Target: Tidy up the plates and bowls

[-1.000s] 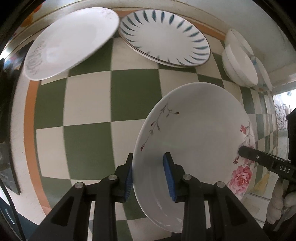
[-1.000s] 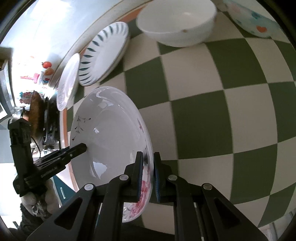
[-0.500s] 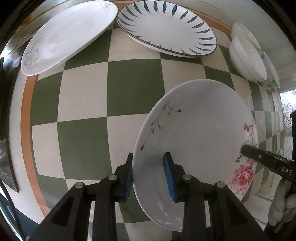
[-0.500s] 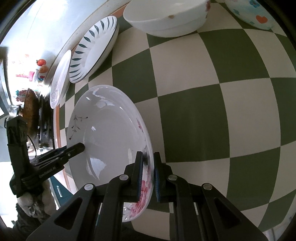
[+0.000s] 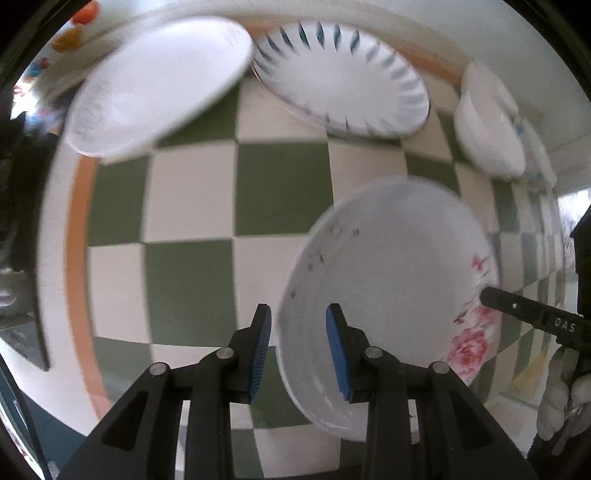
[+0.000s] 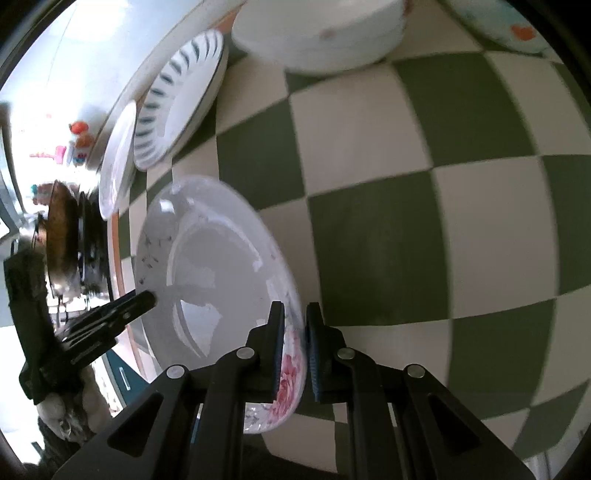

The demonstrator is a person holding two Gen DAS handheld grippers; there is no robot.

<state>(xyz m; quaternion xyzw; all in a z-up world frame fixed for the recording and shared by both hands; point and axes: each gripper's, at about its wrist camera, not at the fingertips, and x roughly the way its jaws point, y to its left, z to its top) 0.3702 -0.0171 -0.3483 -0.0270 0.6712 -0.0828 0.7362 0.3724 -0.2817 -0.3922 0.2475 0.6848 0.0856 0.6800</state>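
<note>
Holding the floral plate (image 5: 391,295) w/ both tongs, it's up off the table (image 5: 192,206) and tilted. Right tongs (image 6: 295,347) are clamped on its rim at the pink rose print, blue pads tight against both faces of the rim. Left tongs (image 5: 298,347) sit at the opposite rim: pads are spread wider than the rim, one pad outside the plate, one over the inside face. Can't confirm contact there, left wrist cam is motion-blurred, so I read them as apart, not clamped. From the left cam I see the right tongs' black tip (image 5: 517,306) touching the plate's far rim nr the rose; from the right cam the left tongs' tip (image 6: 125,310) reaches the plate rim on the twig-print side.

Table has green/cream checker cloth w/ an orange border band (image 5: 79,258). Along the back edge, L to R in left cam: plain white plate (image 5: 155,85), looks raised/tilted though blur makes it hard to say; blue-leaf plate (image 5: 343,77) just beside it, rims overlapping in view; then white bowl (image 5: 487,133) near the wall, and a patterned bowl (image 5: 535,155) just behind it, mostly hidden. Right cam shows the same white bowl (image 6: 321,33) at top, and the patterned one (image 6: 509,26) w/ an orange heart mark at top right. Dark pan-like object (image 6: 62,236) off the table's left edge, blurry.
</note>
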